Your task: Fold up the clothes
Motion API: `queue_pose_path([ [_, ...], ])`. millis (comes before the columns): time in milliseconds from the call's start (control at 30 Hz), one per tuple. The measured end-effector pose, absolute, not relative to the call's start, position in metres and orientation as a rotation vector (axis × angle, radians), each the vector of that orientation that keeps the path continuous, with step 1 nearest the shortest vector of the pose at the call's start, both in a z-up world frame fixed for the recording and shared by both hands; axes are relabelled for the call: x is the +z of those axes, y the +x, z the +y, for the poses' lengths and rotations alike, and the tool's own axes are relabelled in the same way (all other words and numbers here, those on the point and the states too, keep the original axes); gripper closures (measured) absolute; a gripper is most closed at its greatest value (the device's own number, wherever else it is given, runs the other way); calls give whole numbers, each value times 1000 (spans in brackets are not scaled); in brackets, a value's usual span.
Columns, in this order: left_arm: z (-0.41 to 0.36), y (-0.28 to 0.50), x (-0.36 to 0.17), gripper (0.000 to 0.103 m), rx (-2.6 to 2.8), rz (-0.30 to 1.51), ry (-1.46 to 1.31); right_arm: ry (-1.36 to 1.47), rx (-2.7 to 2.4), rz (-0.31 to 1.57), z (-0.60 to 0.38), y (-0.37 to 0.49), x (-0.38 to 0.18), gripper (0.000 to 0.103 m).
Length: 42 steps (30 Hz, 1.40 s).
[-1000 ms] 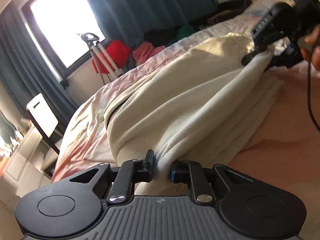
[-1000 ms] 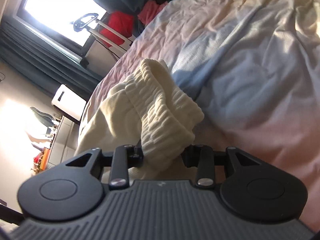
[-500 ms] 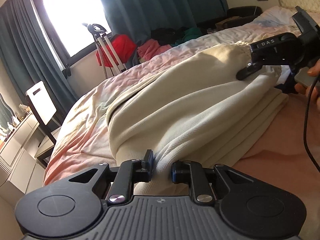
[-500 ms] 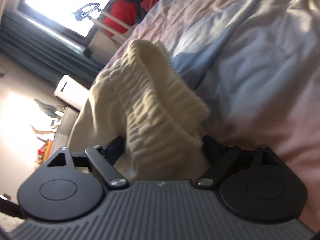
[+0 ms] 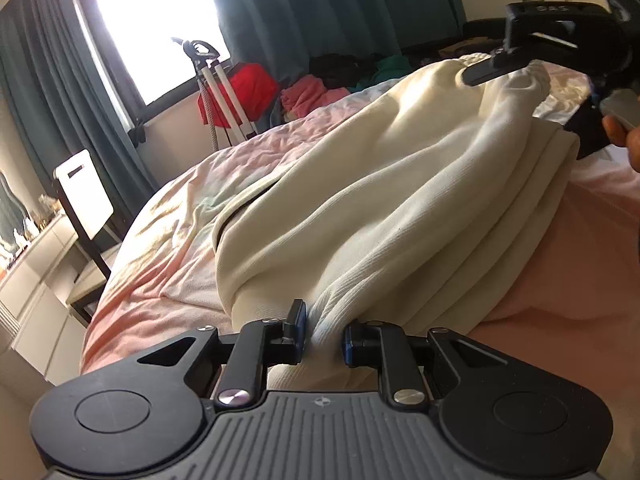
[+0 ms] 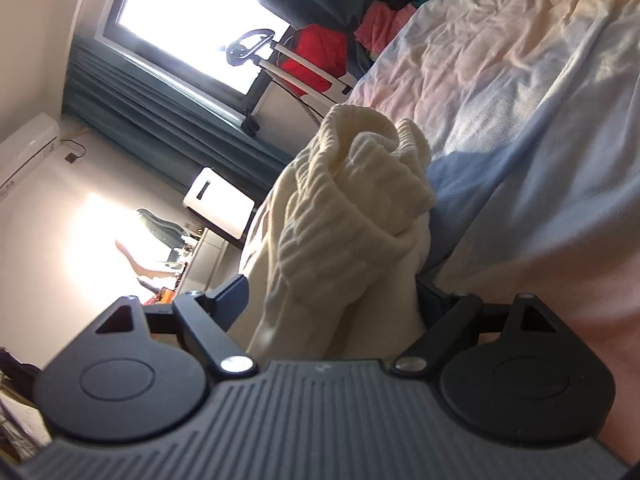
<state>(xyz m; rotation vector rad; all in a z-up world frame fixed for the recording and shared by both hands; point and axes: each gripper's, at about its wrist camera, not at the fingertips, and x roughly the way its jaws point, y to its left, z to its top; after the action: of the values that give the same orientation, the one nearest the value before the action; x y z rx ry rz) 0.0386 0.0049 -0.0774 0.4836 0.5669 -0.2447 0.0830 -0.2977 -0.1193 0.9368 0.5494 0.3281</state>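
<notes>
Cream trousers [image 5: 360, 200] lie folded along the bed; the left gripper [image 5: 323, 334] pinches a ribbed fold at their near end, probably to anchor it; the right gripper [image 6: 332, 304] stands wide open around the bunched ribbed waistband [image 6: 360, 184] at the far end, the cloth between its fingers but seemingly not pressed, so it looks let go. Outward, the crumpled pink and pale blue bedsheet [image 6: 520, 80] carries everything; beyond are a white chair [image 5: 82, 192], a red bag [image 5: 248, 88], a bright window [image 5: 152, 20] and teal curtains [image 5: 320, 4].
</notes>
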Motion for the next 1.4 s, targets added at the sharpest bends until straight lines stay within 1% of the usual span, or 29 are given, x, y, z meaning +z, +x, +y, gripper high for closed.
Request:
queue_pose_path([
  [167, 8, 41, -74, 84, -240, 581, 440, 878, 388, 503, -290, 77, -99, 15],
  [233, 8, 41, -73, 84, -248, 583, 432, 861, 327, 550, -290, 82, -107, 15],
  [333, 9, 40, -69, 81, -275, 586, 397, 891, 221, 694, -292, 97, -140, 15],
  [367, 11, 40, -66, 79, -285, 589, 376, 878, 209, 734, -291, 102, -149, 17],
  [400, 14, 40, -63, 77, -294, 592, 341, 865, 198, 774, -289, 107, -159, 22],
  [433, 17, 40, -58, 77, -304, 595, 298, 845, 193, 779, -288, 109, -160, 24],
  [467, 22, 40, -54, 71, -314, 591, 245, 821, 191, 760, -287, 108, -155, 31],
  [500, 27, 40, -48, 61, -324, 582, 185, 796, 190, 742, -285, 108, -151, 42],
  [533, 32, 39, -43, 56, -338, 571, 126, 789, 186, 719, -285, 106, -146, 49],
  [567, 38, 38, -37, 43, -351, 552, 64, 794, 179, 693, -287, 102, -141, 60],
  [600, 44, 36, -31, 29, -356, 522, 2, 801, 175, 669, -288, 99, -137, 66],
  [667, 59, 32, -22, 19, -354, 450, -126, 793, 168, 641, -288, 94, -129, 69],
  [733, 76, 36, -21, 15, -325, 441, -266, 763, 159, 615, -284, 90, -121, 71],
  [767, 84, 43, -26, 14, -306, 478, -337, 751, 158, 599, -282, 88, -118, 72],
  [867, 105, 68, -53, 17, -254, 642, -525, 728, 158, 555, -278, 87, -112, 73],
  [933, 113, 81, -73, 18, -182, 733, -597, 716, 159, 533, -276, 89, -110, 73],
  [967, 115, 86, -81, 21, -150, 778, -620, 714, 159, 530, -276, 90, -110, 73],
  [1000, 117, 90, -88, 21, -142, 810, -650, 713, 158, 531, -275, 92, -112, 73],
  [1100, 123, 94, -103, 20, -161, 867, -788, 738, 149, 554, -277, 93, -120, 73],
  [1233, 124, 95, -110, 21, -207, 916, -867, 784, 138, 595, -279, 93, -134, 72],
  [1267, 124, 96, -110, 22, -216, 925, -868, 799, 136, 604, -280, 93, -137, 72],
  [1300, 123, 96, -109, 28, -216, 929, -858, 813, 135, 612, -281, 93, -139, 72],
  [1367, 120, 97, -104, 35, -201, 926, -811, 833, 133, 626, -282, 93, -142, 72],
  [1400, 120, 96, -102, 40, -205, 916, -802, 826, 130, 629, -281, 92, -141, 72],
])
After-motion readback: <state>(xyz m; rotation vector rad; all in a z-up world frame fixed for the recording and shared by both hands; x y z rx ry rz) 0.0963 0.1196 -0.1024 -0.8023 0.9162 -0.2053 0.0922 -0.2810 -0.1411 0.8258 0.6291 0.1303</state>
